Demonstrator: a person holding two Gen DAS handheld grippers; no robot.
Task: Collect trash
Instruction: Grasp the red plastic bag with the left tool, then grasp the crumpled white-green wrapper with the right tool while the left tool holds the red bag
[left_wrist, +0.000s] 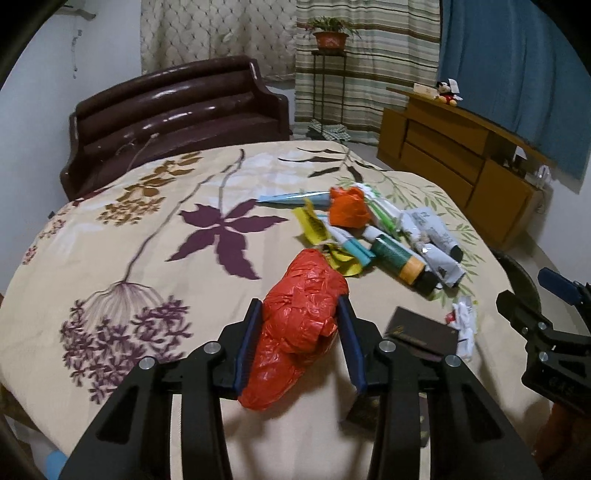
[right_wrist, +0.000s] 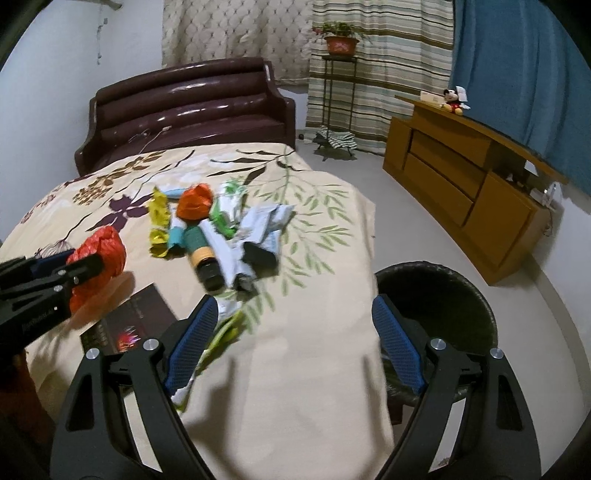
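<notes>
My left gripper (left_wrist: 300, 306) is shut on a crumpled red plastic bag (left_wrist: 299, 328) and holds it above the bed; the bag also shows in the right wrist view (right_wrist: 101, 254). My right gripper (right_wrist: 293, 306) is open and empty over the bed's right edge, next to a black trash bin (right_wrist: 439, 295). A pile of trash lies on the bed: an orange bag (left_wrist: 347, 206), yellow wrappers (left_wrist: 314, 225), a green tube (left_wrist: 402, 264), white tubes (left_wrist: 436, 240). A crumpled white wrapper (left_wrist: 463, 325) lies near a dark booklet (left_wrist: 421, 332).
The floral bedspread (left_wrist: 147, 240) covers the bed. A dark brown sofa (left_wrist: 177, 110) stands behind it. A wooden dresser (right_wrist: 465, 184) is at the right wall. A plant stand (right_wrist: 340, 74) stands by the curtains. Grey floor (right_wrist: 369, 177) lies right of the bed.
</notes>
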